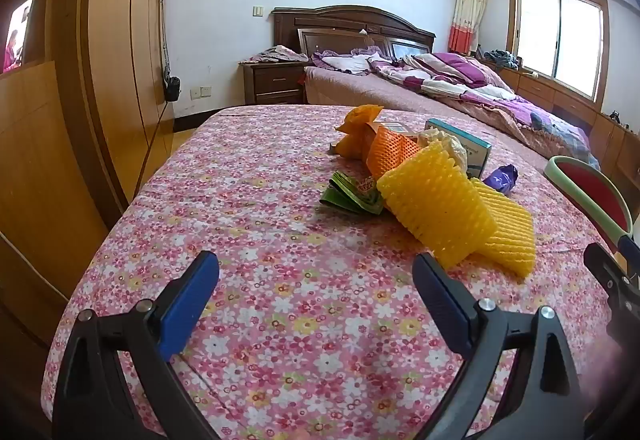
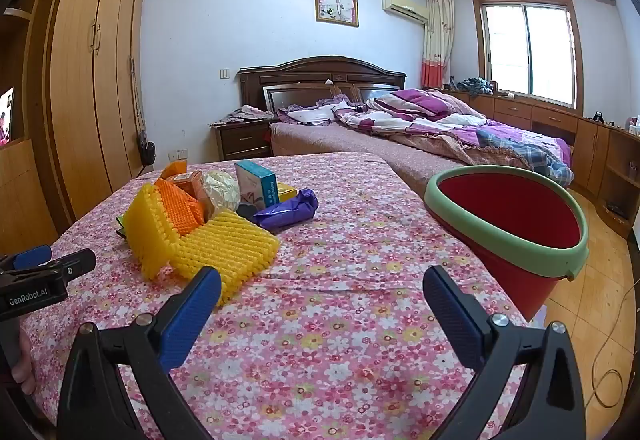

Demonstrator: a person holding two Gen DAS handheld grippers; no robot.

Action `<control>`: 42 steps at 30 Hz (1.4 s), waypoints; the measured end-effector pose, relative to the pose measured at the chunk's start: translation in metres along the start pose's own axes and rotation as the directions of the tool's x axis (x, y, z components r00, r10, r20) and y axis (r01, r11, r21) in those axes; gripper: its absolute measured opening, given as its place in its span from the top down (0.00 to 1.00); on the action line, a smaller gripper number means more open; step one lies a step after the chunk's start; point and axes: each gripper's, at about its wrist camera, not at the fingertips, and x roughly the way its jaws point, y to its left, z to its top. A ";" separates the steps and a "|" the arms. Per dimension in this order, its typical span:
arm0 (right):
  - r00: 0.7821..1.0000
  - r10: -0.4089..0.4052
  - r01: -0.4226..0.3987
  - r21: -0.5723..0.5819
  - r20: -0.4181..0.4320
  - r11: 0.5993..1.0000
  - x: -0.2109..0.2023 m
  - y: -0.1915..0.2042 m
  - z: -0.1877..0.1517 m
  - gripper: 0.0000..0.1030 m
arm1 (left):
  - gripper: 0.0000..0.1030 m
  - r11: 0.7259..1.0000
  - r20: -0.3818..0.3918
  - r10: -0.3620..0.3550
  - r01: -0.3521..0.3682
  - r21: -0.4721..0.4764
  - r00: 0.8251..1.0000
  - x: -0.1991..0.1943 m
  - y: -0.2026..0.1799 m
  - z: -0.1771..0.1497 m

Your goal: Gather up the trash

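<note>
A pile of trash lies on the floral cloth: yellow foam nets, an orange foam net, a green wrapper, a purple wrapper, a teal box and crumpled white paper. A red bucket with a green rim stands tilted at the table's right edge. My left gripper is open and empty, just short of the pile. My right gripper is open and empty, between pile and bucket.
A wooden wardrobe lines the left wall. A bed with purple bedding lies behind the table, with a nightstand beside it. Low cabinets run under the window. A cable lies on the wooden floor at right.
</note>
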 end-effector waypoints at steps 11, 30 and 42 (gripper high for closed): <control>1.000 0.000 0.000 -0.001 0.000 1.000 0.000 0.000 0.000 0.00 | 0.06 1.000 -0.004 0.000 0.000 -0.002 1.000 0.000 0.000 0.000; 1.000 0.000 0.000 0.000 0.001 1.000 0.000 0.000 0.000 0.00 | 0.06 1.000 -0.005 -0.003 0.003 -0.005 1.000 0.000 0.000 0.000; 1.000 0.000 0.000 0.000 0.001 1.000 0.000 0.000 0.000 0.00 | 0.06 1.000 -0.005 -0.004 0.004 -0.006 1.000 0.000 0.000 0.000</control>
